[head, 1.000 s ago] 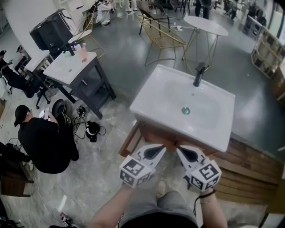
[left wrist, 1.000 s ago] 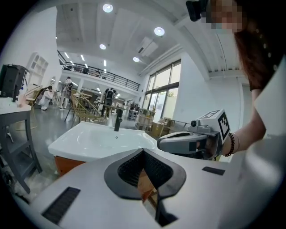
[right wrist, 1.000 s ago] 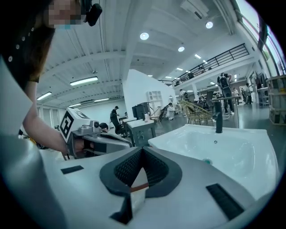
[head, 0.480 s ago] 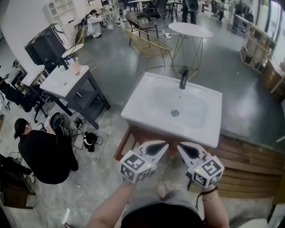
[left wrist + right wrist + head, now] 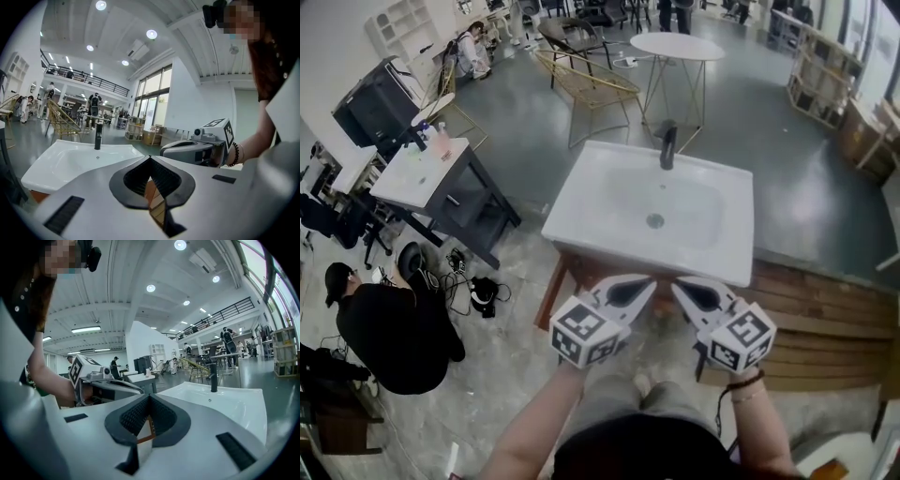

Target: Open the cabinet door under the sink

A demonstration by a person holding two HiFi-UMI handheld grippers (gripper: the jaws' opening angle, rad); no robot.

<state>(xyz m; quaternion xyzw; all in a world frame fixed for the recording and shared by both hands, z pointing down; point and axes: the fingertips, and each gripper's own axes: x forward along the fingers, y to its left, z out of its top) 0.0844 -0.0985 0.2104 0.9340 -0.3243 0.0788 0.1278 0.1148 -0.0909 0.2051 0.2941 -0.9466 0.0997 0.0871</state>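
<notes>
The white sink (image 5: 609,211) with its black faucet (image 5: 667,145) stands just ahead of me on a brown wooden cabinet (image 5: 579,272). The basin's rim hides the cabinet's door front. My left gripper (image 5: 649,281) and right gripper (image 5: 678,285) hover side by side just short of the basin's front edge, both shut and empty. In the left gripper view the shut jaws (image 5: 150,157) point level over the sink (image 5: 79,159), with the right gripper (image 5: 197,150) alongside. The right gripper view shows its shut jaws (image 5: 149,396), the sink (image 5: 220,401) and the left gripper (image 5: 108,386).
A grey vanity with a white top (image 5: 422,173) stands at the left. A person in black (image 5: 389,333) crouches beside cables on the floor. Wooden planks (image 5: 825,319) lie right of the cabinet. A gold wire chair (image 5: 586,84) and round table (image 5: 678,47) stand behind the sink.
Both grippers have risen a little together, staying shut and side by side. The head view has shifted, so the sink now sits further left and higher in the picture.
</notes>
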